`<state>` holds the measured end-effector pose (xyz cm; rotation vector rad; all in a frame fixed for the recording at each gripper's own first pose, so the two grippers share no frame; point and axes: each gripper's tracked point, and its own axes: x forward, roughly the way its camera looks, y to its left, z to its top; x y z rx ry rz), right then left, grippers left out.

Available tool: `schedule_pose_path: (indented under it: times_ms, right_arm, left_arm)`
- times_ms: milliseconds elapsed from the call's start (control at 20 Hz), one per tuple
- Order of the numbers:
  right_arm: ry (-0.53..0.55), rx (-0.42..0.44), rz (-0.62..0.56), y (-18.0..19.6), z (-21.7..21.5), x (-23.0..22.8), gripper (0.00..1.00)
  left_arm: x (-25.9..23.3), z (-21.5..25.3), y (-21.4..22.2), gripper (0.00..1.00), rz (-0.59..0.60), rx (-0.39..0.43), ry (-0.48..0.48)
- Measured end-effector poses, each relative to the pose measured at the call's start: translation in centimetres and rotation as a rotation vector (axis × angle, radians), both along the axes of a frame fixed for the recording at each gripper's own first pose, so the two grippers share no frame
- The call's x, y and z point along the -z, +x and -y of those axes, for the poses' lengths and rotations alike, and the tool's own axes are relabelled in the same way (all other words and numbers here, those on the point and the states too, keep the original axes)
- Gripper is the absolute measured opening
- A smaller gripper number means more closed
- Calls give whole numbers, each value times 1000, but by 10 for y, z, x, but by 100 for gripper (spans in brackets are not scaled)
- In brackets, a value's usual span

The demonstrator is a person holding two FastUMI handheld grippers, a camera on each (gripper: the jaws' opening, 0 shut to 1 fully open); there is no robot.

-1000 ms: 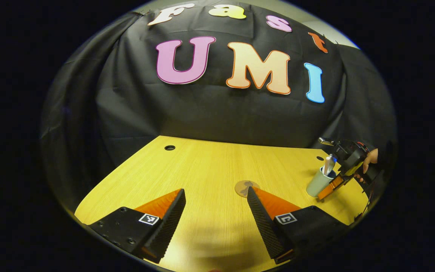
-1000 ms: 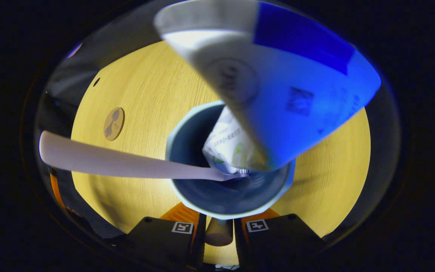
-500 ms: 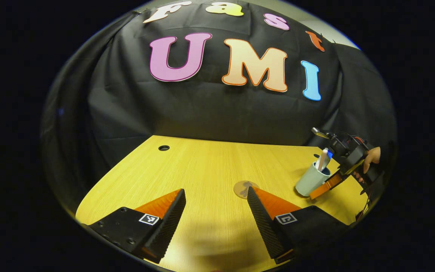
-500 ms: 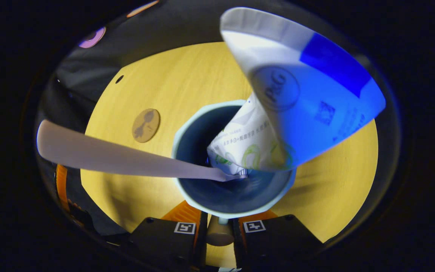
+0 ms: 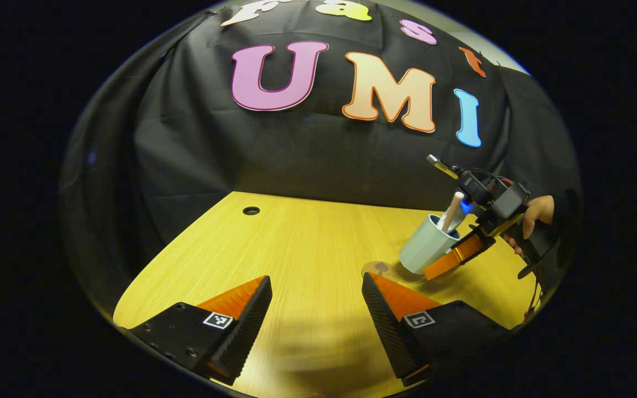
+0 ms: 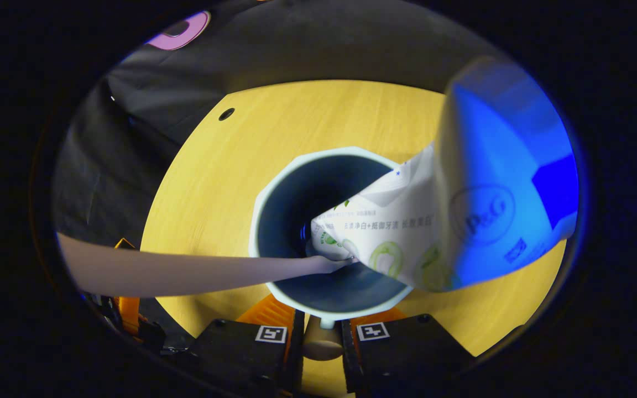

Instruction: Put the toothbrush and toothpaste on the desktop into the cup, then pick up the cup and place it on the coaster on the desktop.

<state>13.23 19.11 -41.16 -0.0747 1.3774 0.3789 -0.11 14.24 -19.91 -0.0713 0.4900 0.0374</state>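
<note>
Where cup [image 5: 423, 249] overlaps coaster [image 5: 376, 269], contact stays unclear.

Dim booth, bright desktop [image 5: 307, 243], fisheye-warped edges.

One cup [image 5: 424, 244], pale outside, dark blue inside [image 6: 318, 232]. One toothbrush [image 6: 186, 271] in it, handle sticking out over the rim; seen as a white stick in the left gripper view [image 5: 451, 211]. One toothpaste tube [image 6: 462, 221], white and blue, also in the cup. One coaster [image 5: 376, 269], round, brown, on the desk. One desk [image 5: 296, 249], yellow wood grain. Two cable holes in the desk, one at the far left [image 5: 251, 210], seen also in the right gripper view [image 6: 226, 114]; the second cannot be counted here. Two grippers: left gripper [image 5: 317, 309], right gripper [image 6: 318, 345]. One hand [image 5: 534, 213] visible.
</note>
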Motion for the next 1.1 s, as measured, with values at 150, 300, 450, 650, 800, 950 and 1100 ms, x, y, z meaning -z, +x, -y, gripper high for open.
schedule_pose_path:
  times_ms: [150, 300, 450, 650, 800, 950, 1100]
  right_arm:
    - [-19, -28, -26, 6, -20, 14, 27]
    - [-75, -43, -44, -2, -34, 42, 27]
    - [-102, -61, -33, -18, -46, 48, 27]
    - [-69, -59, 34, -11, -48, 9, 62]
    - [-34, -44, 135, -11, -38, -15, 96]
    - [1, -25, 298, -11, -9, -57, 95]
    - [36, 11, 461, -14, 29, -103, 95]
  left_arm:
    - [4, -11, -3, 95, -9, -14, -8]
    - [8, -18, -4, 95, -14, -19, -22]
    - [9, -17, -4, 95, -9, -9, -33]
    - [6, 1, 2, 95, -7, 34, -69]
    - [-4, 21, 13, 95, 14, 67, -59]
    - [-19, 51, 21, 95, 42, 101, -64]
    - [-38, 86, 25, 95, 62, 125, -70]
